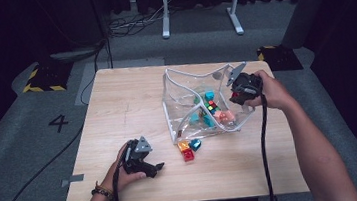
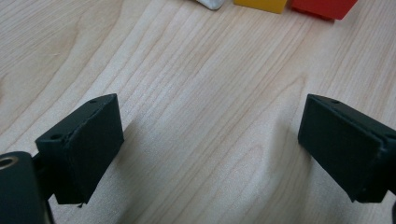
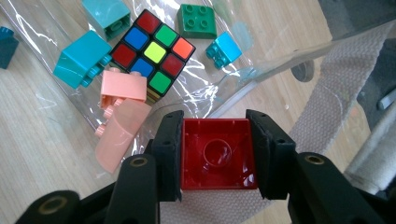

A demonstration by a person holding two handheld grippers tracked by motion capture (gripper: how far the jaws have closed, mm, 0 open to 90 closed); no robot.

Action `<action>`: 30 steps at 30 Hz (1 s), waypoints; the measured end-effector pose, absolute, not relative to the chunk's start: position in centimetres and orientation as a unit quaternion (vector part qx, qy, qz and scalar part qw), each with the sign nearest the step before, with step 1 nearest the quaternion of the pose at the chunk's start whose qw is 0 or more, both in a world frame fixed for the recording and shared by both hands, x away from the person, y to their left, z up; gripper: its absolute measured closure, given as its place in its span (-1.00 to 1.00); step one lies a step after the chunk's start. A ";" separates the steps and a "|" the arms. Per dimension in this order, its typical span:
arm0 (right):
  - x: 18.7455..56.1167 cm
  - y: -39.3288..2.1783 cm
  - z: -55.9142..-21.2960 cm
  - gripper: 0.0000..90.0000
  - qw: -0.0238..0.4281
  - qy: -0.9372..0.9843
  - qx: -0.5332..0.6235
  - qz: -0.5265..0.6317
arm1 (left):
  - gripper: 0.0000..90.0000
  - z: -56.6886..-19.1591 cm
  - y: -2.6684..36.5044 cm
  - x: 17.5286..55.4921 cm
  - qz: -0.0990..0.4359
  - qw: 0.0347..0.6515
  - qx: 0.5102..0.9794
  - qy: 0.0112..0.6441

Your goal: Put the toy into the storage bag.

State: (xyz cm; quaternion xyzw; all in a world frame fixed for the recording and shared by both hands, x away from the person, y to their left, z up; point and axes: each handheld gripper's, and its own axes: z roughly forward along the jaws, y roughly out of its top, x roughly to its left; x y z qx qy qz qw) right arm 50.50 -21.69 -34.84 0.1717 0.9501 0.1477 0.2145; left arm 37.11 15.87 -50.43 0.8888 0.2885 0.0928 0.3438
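Work in hand: loose toy bricks going into the clear plastic bag (image 1: 177,88) that stands open at mid worktop (image 1: 122,111).

Right claw (image 3: 215,156): jaws clamped on a red brick (image 3: 217,154), one pad on each side wall, hollow underside facing the camera. In the high view the right claw (image 1: 238,93) hangs over the bag's right rim, just above the contents. Judgement: the brick is about to be dropped in; release not yet made.

Left claw (image 2: 210,140): jaws wide apart, nothing between them, bare wood below. In the high view it sits at the near left of the worktop (image 1: 145,162), well apart from the bag.

Done so far, as the pictures lie: several pieces are already in the bag, namely a puzzle cube (image 3: 152,53), teal bricks (image 3: 84,58), a green brick (image 3: 197,21), a small blue brick (image 3: 224,50) and two pink pieces (image 3: 122,126).

Left to do: a small cluster on the worktop just near of the bag's front edge, an orange-yellow brick (image 1: 183,145), a second red brick (image 1: 188,155) and a teal-blue one (image 1: 195,144). The left claw is the nearer one to these. Judgement: well past halfway.

Held brick: glossy red, square, thin-walled, with one round tube in the hollow; rigid plastic, should hold firm in the pads. The stud side is hidden.
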 end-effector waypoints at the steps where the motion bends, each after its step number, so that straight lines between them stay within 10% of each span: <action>1: 50.5 -21.7 -34.8 0.31 0.214 0.950 0.171 0.152 | -0.85 -50.4 15.9 37.1 0.093 0.344 0.889 0.289; 30: 40.4 -27.5 -34.3 -0.22 0.220 0.842 0.225 0.438 | -0.85 -50.4 15.9 37.1 0.093 0.344 0.889 0.289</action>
